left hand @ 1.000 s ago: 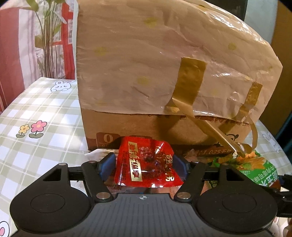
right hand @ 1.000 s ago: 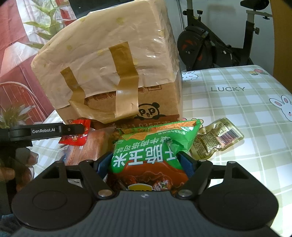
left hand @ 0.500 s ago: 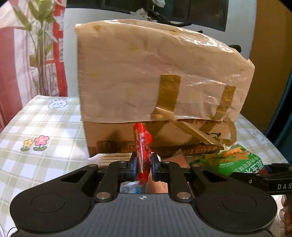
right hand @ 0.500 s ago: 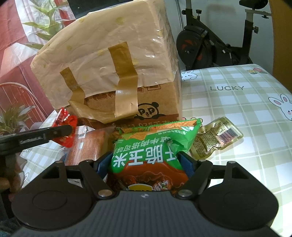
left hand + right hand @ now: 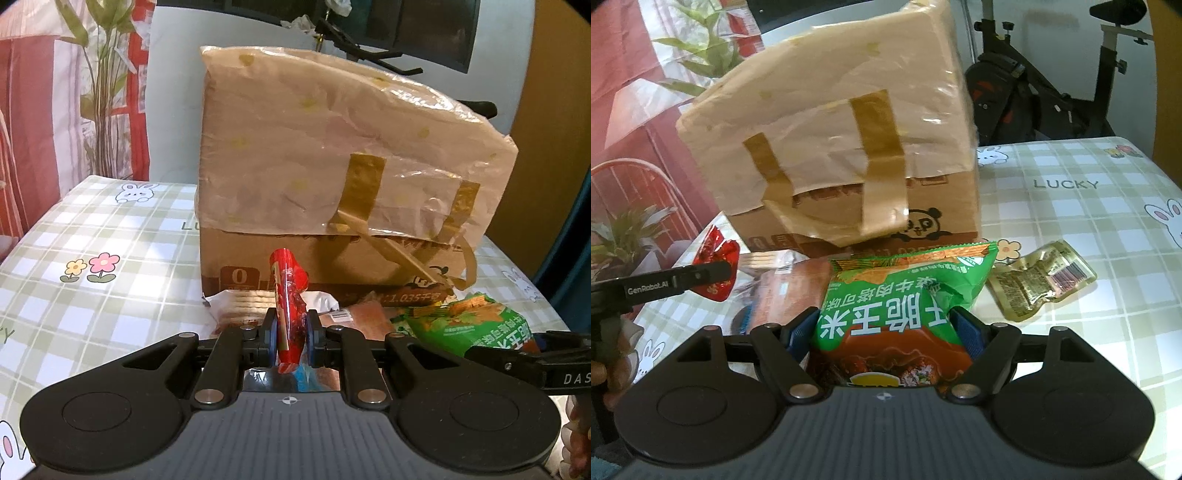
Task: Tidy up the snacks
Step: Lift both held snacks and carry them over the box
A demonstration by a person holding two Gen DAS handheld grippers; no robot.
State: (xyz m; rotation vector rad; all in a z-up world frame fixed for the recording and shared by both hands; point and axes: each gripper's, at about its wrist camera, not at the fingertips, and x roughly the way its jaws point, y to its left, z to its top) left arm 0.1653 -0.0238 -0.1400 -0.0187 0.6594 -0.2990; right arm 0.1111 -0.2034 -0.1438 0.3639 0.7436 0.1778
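While the left gripper (image 5: 290,328) is squeezed tight on a small red packet (image 5: 288,295), the packet is held up on its edge, above the table (image 5: 110,229). Its top sticks up past the blue pads (image 5: 271,326), and it is lifted clear of the snacks lying below. The right gripper (image 5: 886,328) is set around a green bag of chips (image 5: 905,295), with a blue pad at each side of the bag. The bag is puffy and wide, so the jaws are spread far apart; they seem to be pressed on it, and the bag looks pinched in there.

Just past the jaws, more snacks are seen in a heap: a white pack of biscuits (image 5: 243,301), a brown packet (image 5: 786,291), and a clear gold packet (image 5: 1041,280) lying alone to the right. Behind them all a big cardboard box (image 5: 332,184) is standing, draped with a taped bag.

The step in hand is judged to be the picking up of two snacks, one in each gripper. The sorting itself is not yet done. Next, a spot must be chosen for each snack. No tray or bin is seen, so that spot cannot be told. The red packet is thin and slippery, so it could be dropped if the squeeze is loosened too soon.
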